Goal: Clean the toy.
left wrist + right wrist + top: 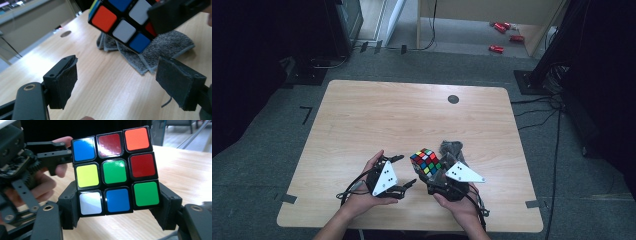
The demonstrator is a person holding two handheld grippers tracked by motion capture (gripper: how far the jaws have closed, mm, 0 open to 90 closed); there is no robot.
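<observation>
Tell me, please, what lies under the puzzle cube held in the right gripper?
Below the puzzle cube, a crumpled grey cloth lies on the wooden table. The cube hangs clear of it, clamped in the right gripper. The cloth's far part is covered.

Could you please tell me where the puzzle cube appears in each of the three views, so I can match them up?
High view: the puzzle cube sits low and centre, held in the right gripper.
Left gripper view: top centre-right, above the grey cloth.
Right gripper view: centre, clamped between the two jaws.
Shared landmark: the wooden table.
</observation>
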